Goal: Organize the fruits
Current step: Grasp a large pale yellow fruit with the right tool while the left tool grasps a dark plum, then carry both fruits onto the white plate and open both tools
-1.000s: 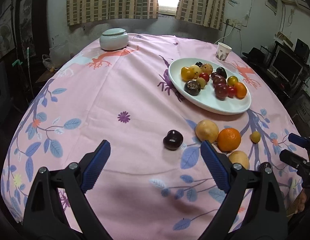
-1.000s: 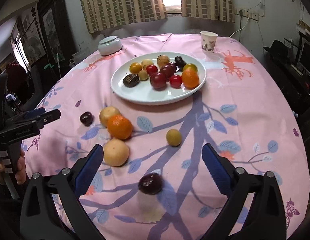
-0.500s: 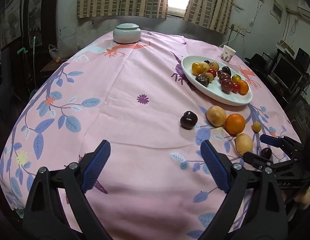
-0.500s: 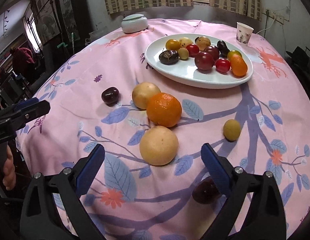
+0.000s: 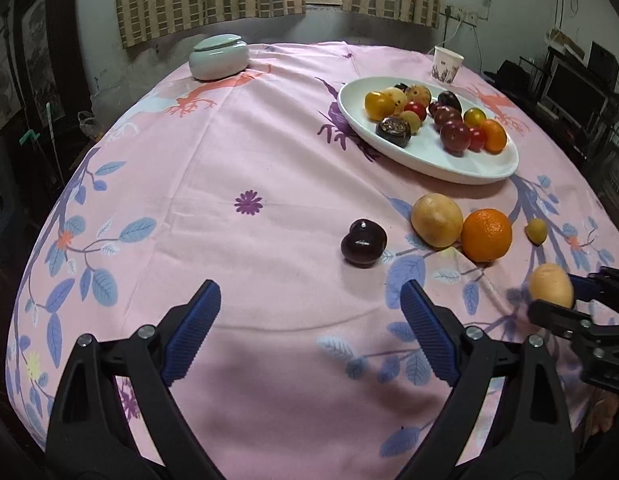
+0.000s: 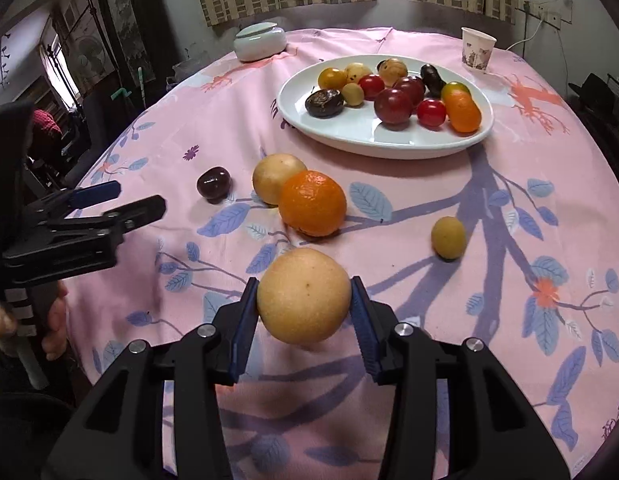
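The right claw (image 6: 304, 306) is clamped on the yellow pear (image 6: 304, 295), the white plate (image 6: 389, 144) lies straight ahead past the orange (image 6: 312, 203), and the left claw (image 5: 309, 332) waits wide apart near the dark plum (image 5: 363, 245)

- Left wrist camera is looking from the table's near-left edge, facing the white plate (image 5: 429, 160).
- Right wrist camera is sitting closer, lower; both are sharing the orange (image 6: 312, 203).
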A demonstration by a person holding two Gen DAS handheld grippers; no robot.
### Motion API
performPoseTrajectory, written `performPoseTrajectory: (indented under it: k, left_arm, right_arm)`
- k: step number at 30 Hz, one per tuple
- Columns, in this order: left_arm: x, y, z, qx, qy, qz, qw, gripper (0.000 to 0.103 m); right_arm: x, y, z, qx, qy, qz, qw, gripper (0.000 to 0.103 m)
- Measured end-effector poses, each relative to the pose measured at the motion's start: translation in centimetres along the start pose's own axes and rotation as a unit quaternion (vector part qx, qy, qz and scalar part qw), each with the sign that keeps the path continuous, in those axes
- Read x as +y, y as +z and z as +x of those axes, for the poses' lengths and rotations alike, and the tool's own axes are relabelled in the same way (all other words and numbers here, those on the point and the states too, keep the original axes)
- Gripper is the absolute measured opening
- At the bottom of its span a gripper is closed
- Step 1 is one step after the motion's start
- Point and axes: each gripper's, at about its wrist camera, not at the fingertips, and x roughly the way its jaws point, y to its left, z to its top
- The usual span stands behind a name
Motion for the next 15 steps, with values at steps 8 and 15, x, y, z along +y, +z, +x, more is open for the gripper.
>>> performPoseTrajectory:
  k: [8,15]
  left_arm:
    - [-2.6,1.9,3.8,0.021,-0.01,0.02,0.9995,0.063]
    - [-2.8,1.9,5.1,0.035,-0.046,0.013,0.9982,0.031]
  right_arm:
    - [-2.6,-1.0,-2.3,-0.014,0.02,0.04,0.999,0.045]
    - [-3.4,-1.3,-2.6,-0.017,0.032,0.052,0.998,0.045]
